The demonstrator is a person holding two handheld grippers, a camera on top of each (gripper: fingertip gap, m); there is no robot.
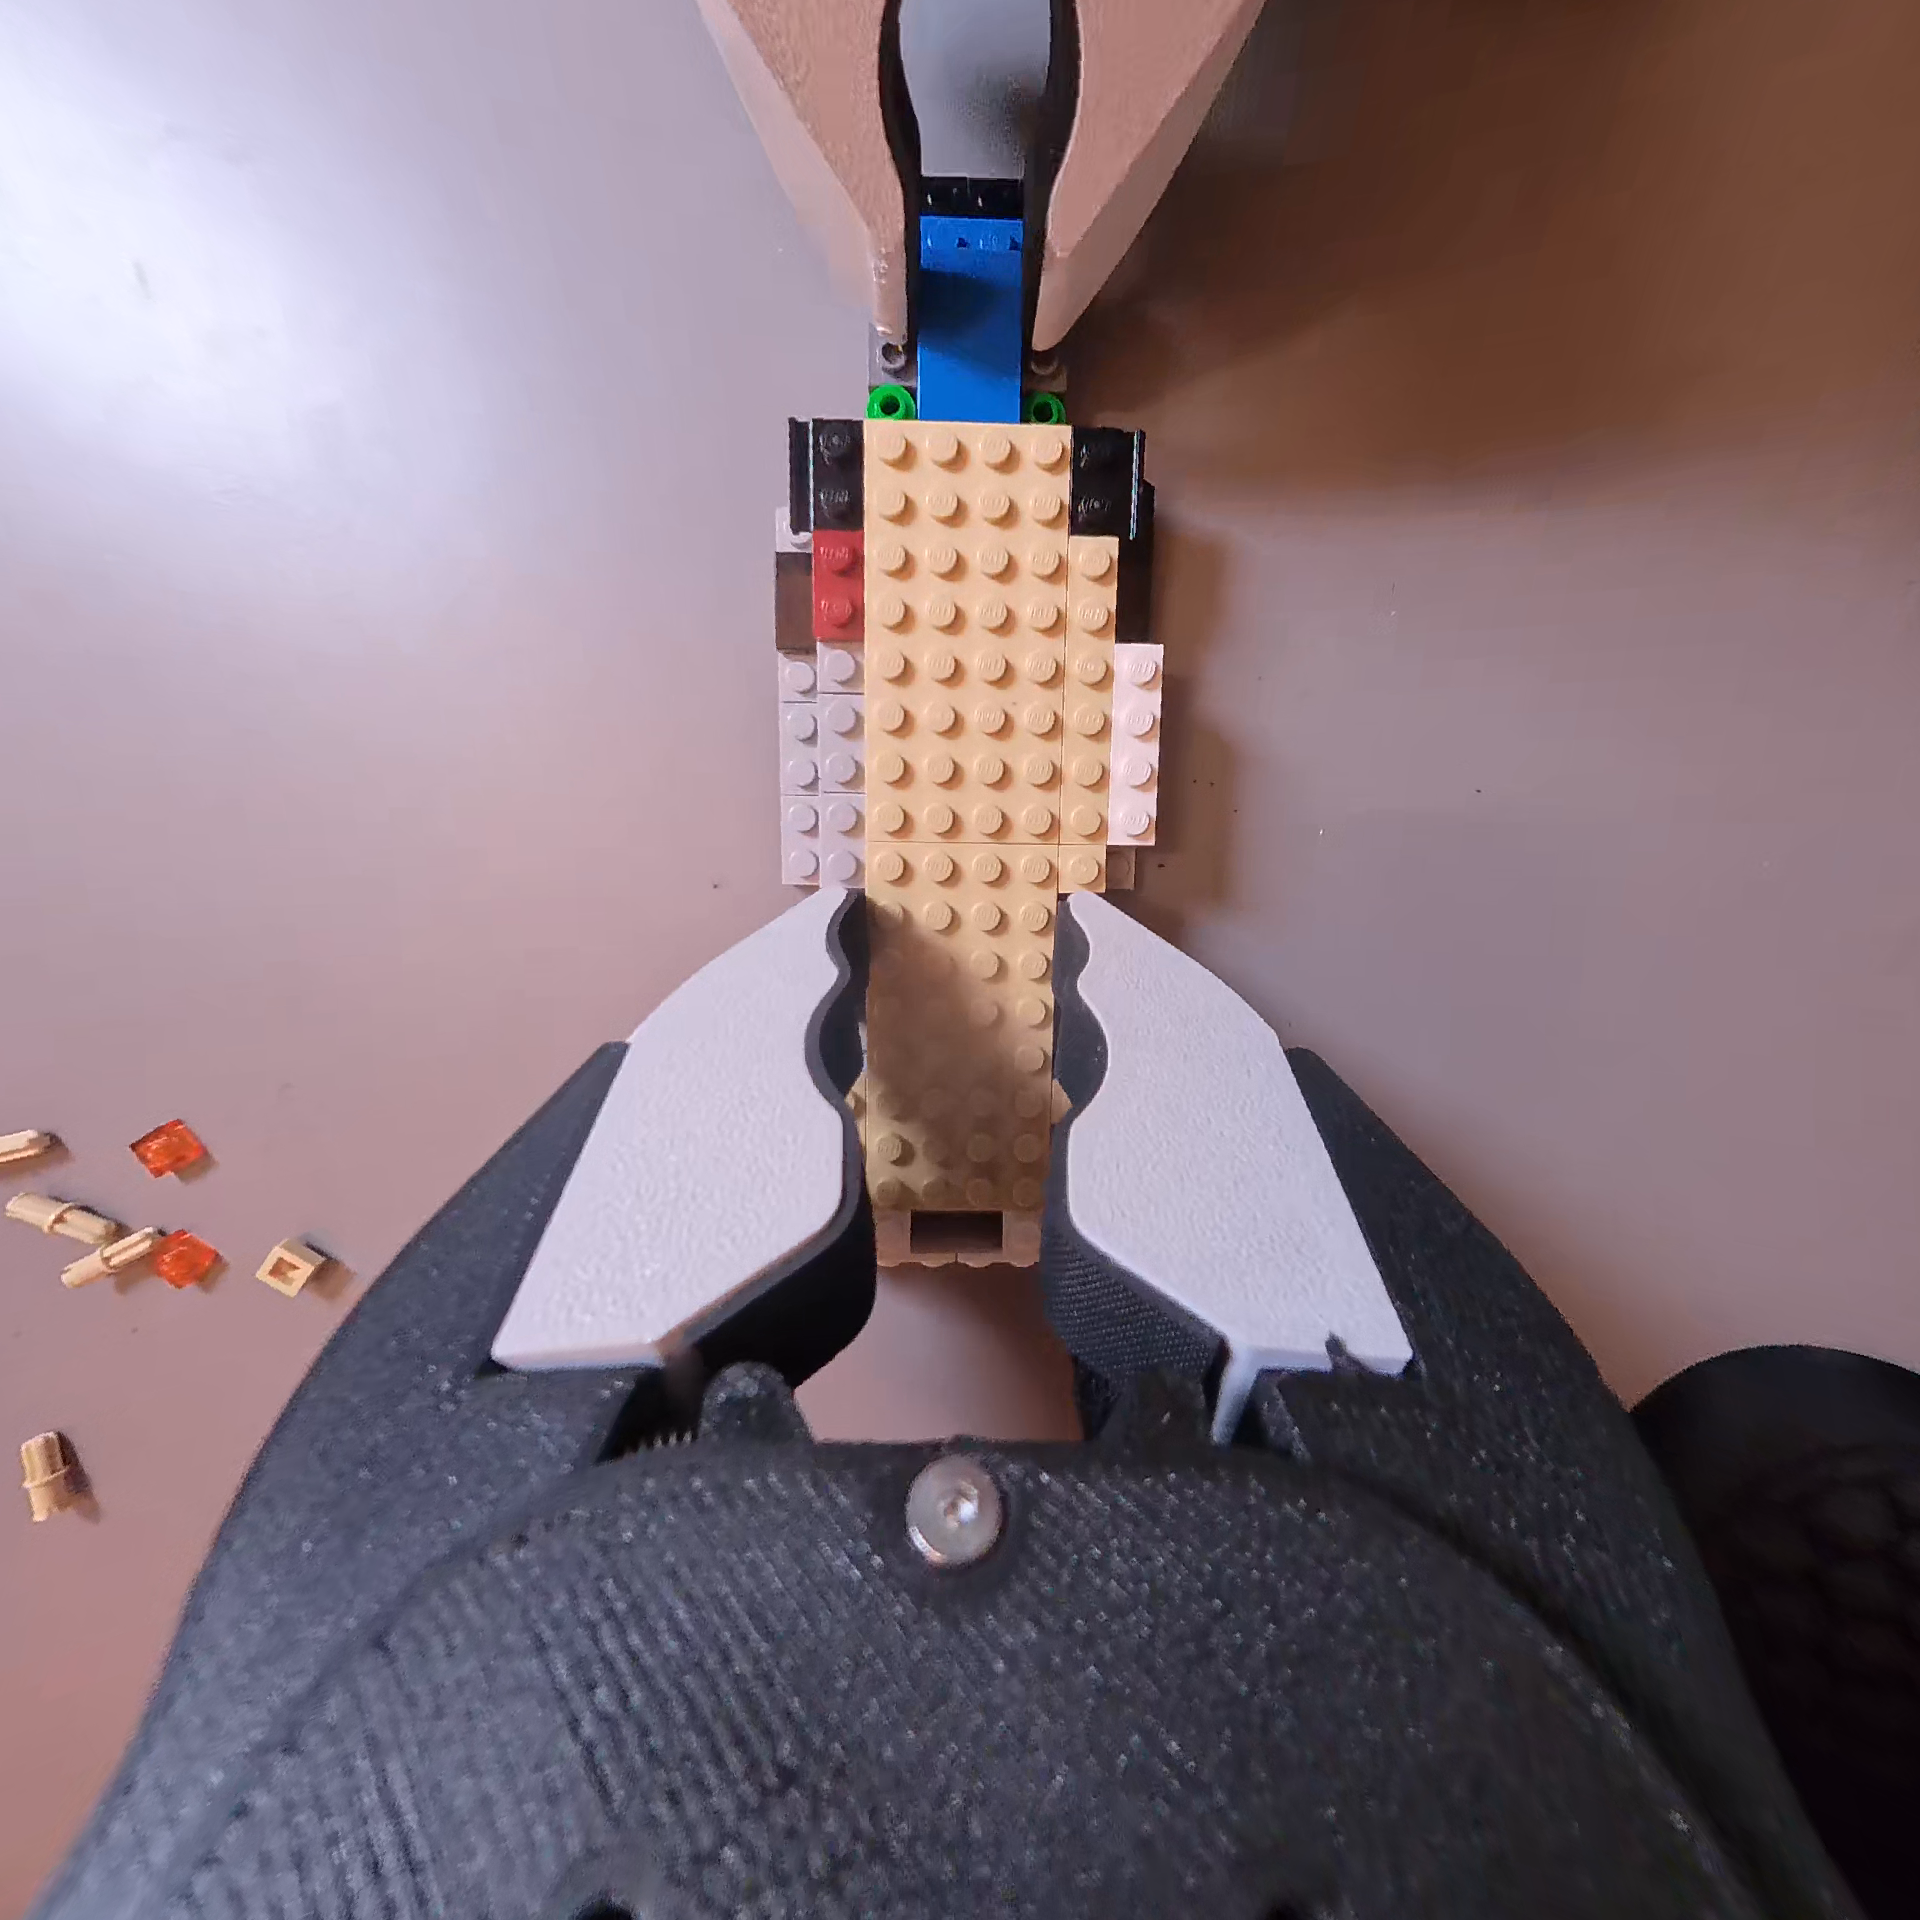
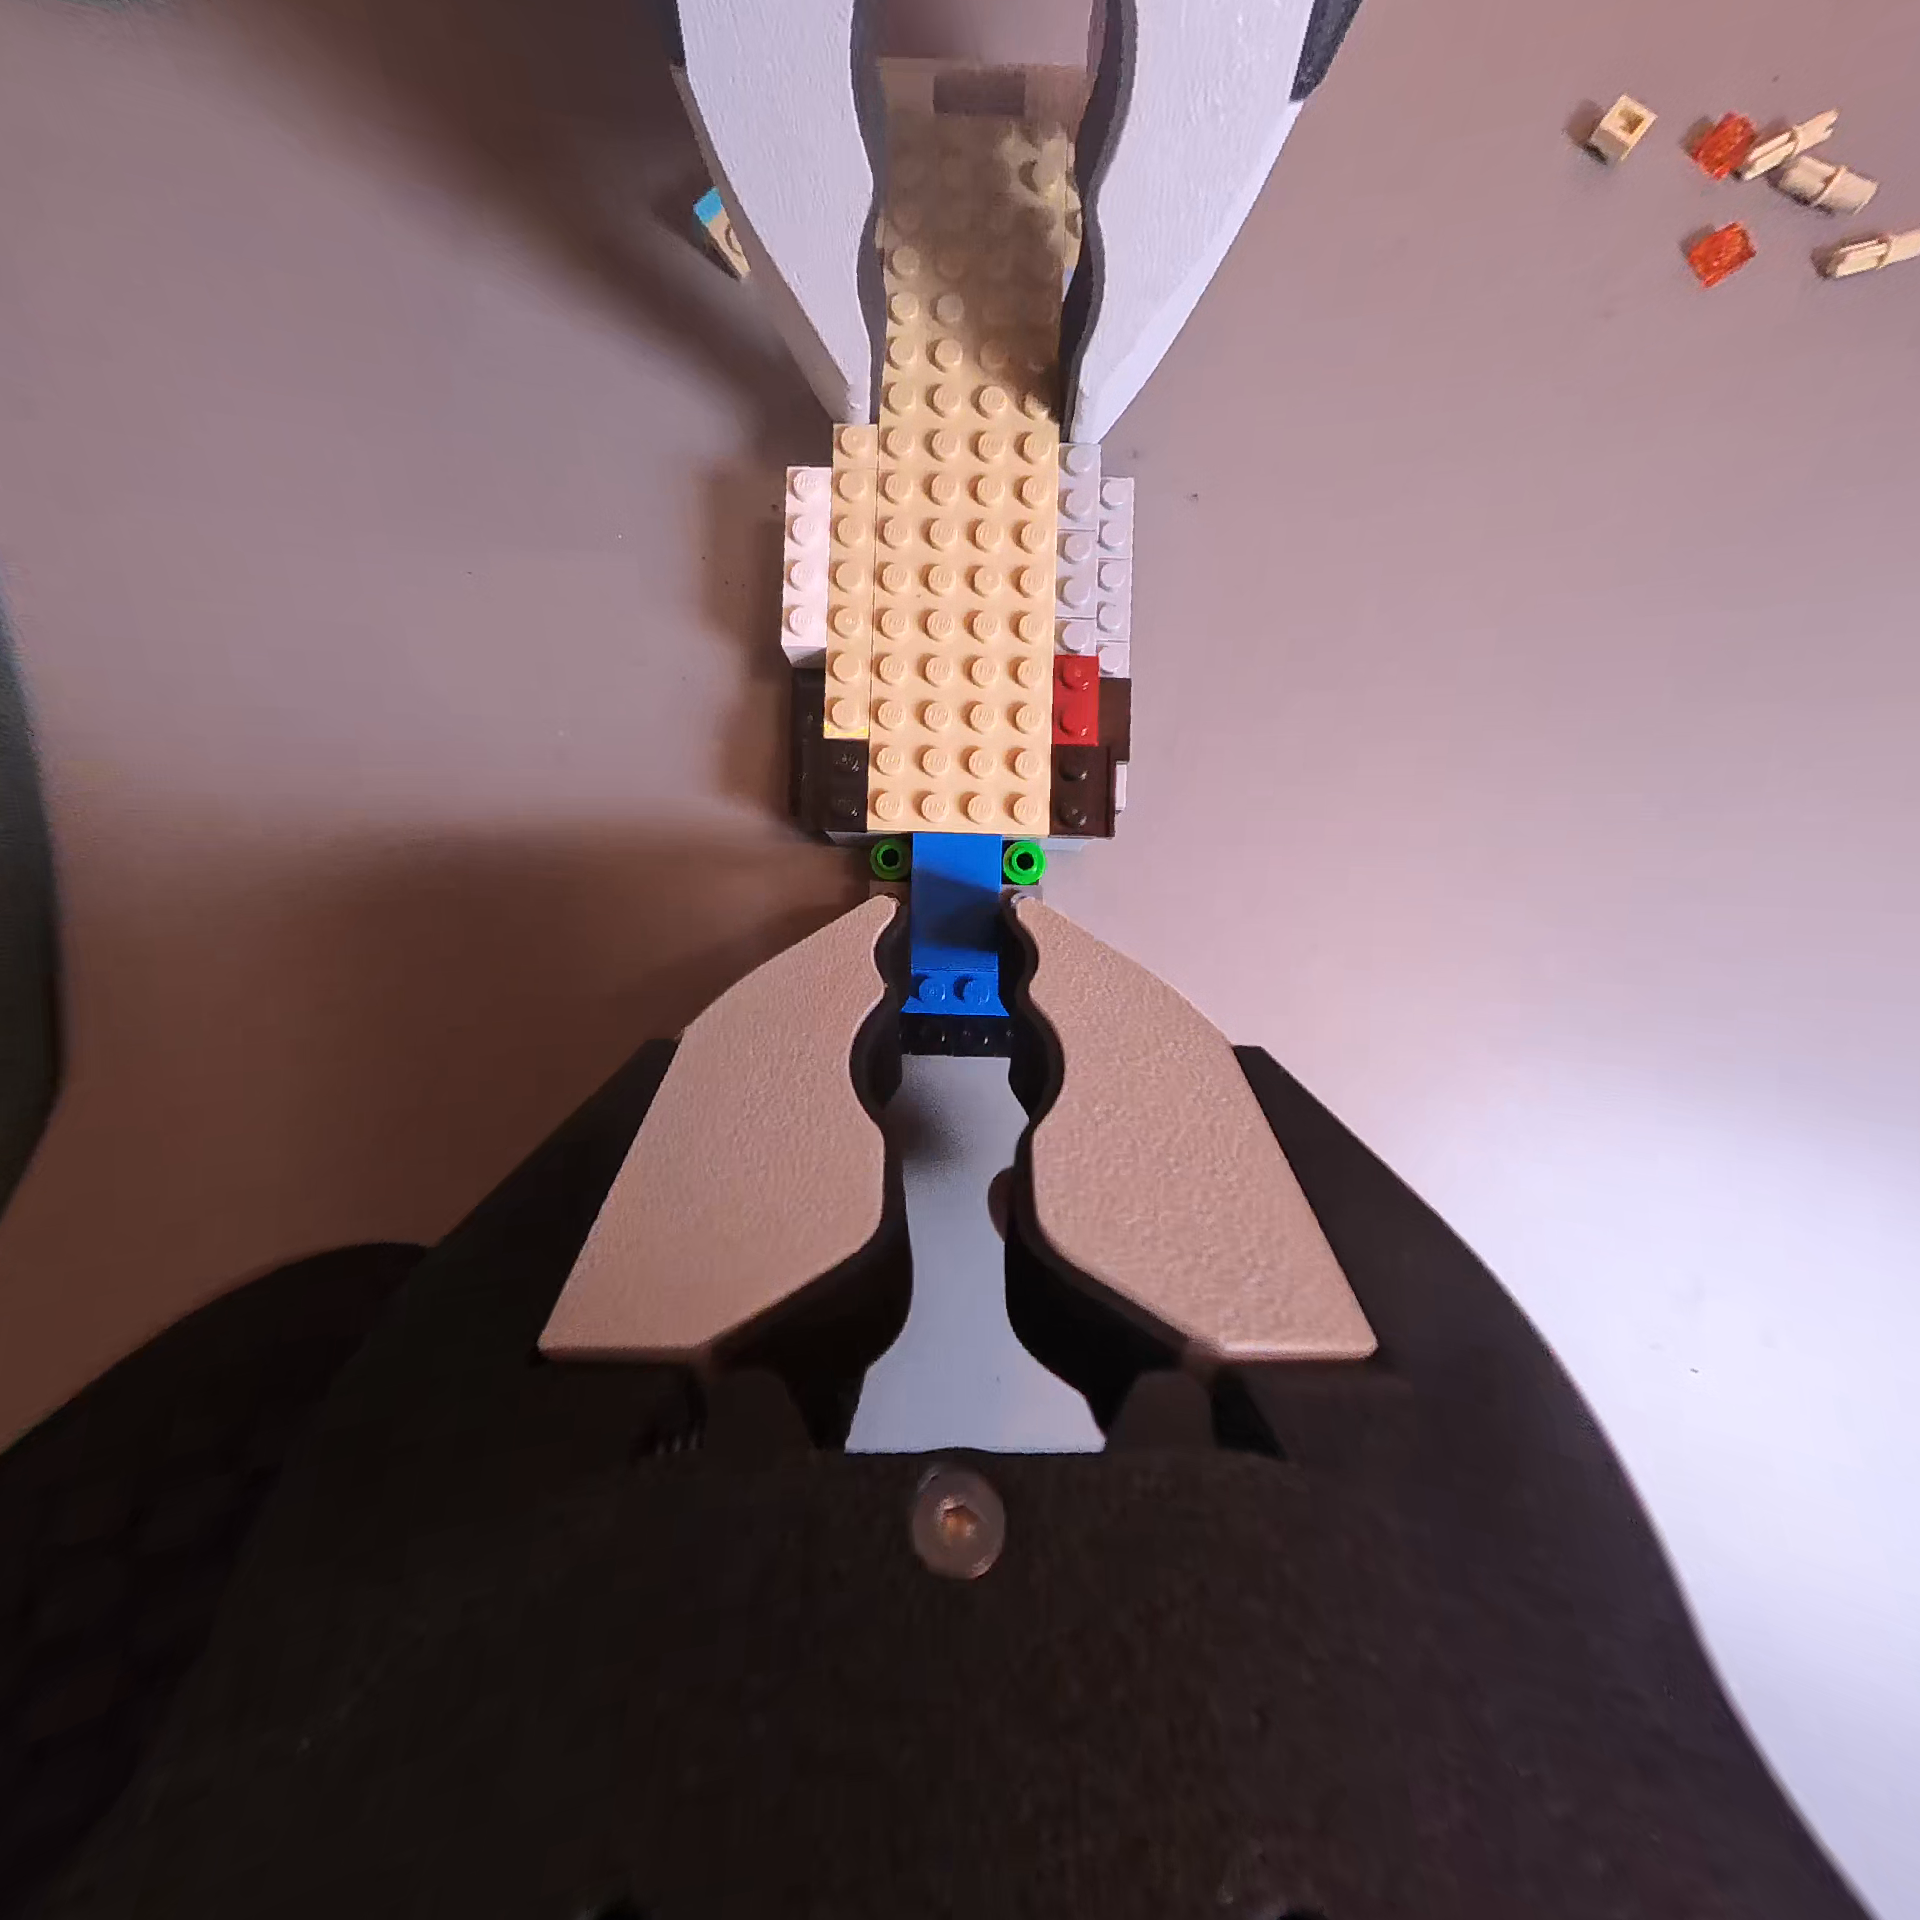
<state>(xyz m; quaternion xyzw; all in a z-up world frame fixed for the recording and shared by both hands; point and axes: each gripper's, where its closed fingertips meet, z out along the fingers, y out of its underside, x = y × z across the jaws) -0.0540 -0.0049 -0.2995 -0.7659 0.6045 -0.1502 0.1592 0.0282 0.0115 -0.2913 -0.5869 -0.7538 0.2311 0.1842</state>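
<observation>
Left gripper [image 1: 961, 914], right gripper [image 2: 956, 909]: jaws clamped.

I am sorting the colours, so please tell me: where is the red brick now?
The red brick sits on the left edge of the tan plate in the left wrist view, between black bricks and light grey bricks.

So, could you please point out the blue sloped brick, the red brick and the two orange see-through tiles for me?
Blue sloped brick [image 2: 954, 914]: right wrist view, on its sloping face.
Red brick [image 1: 837, 584]: left wrist view, between its two studs.
Orange see-through tiles [image 1: 169, 1146] [image 1: 185, 1255]: left wrist view, on the middle of each tile.
</observation>
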